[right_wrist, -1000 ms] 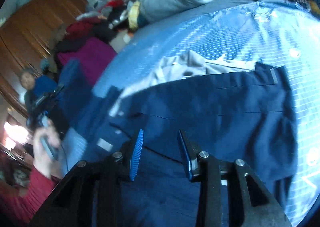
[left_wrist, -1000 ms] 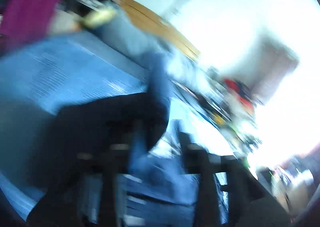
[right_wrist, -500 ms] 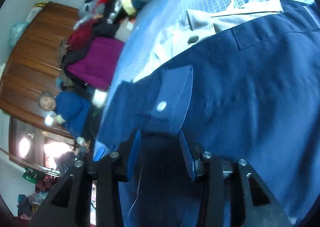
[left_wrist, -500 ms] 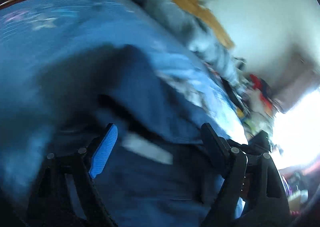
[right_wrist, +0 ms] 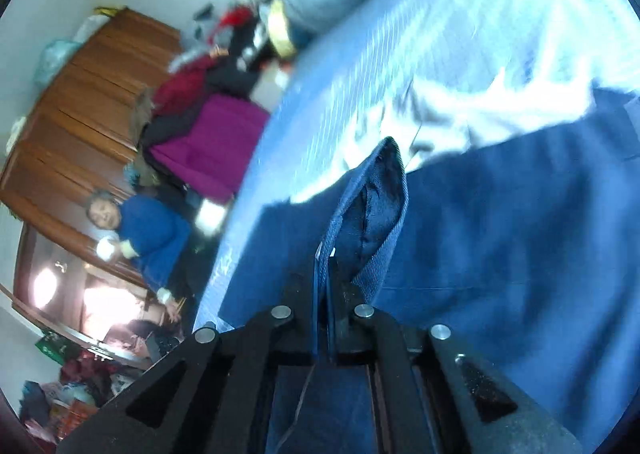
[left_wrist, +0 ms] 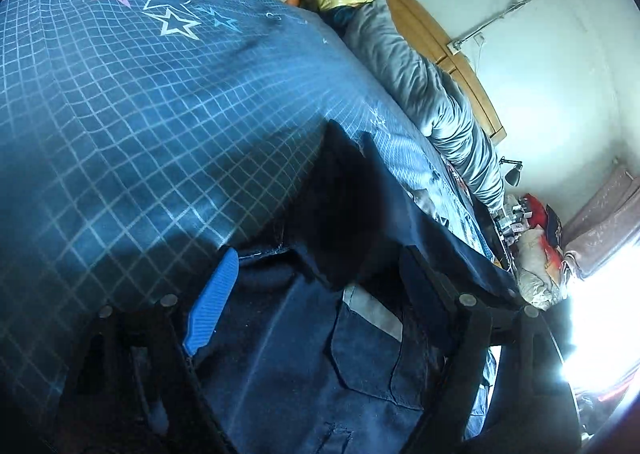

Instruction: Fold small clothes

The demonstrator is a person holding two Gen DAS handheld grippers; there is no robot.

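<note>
Right gripper (right_wrist: 324, 266) has just closed, pinching navy shorts (right_wrist: 500, 238) at six o'clock; left gripper (left_wrist: 320, 290) gapes — folding barely begun.

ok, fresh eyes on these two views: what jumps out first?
The right hand-held gripper, low centre in its own view, has just closed on a raised flap of the navy garment. In the left view, the left hand-held gripper stands open over the same dark cloth, on the blue grid bedsheet with printed stars. A rumpled grey quilt lies along the bed's far edge.
</note>
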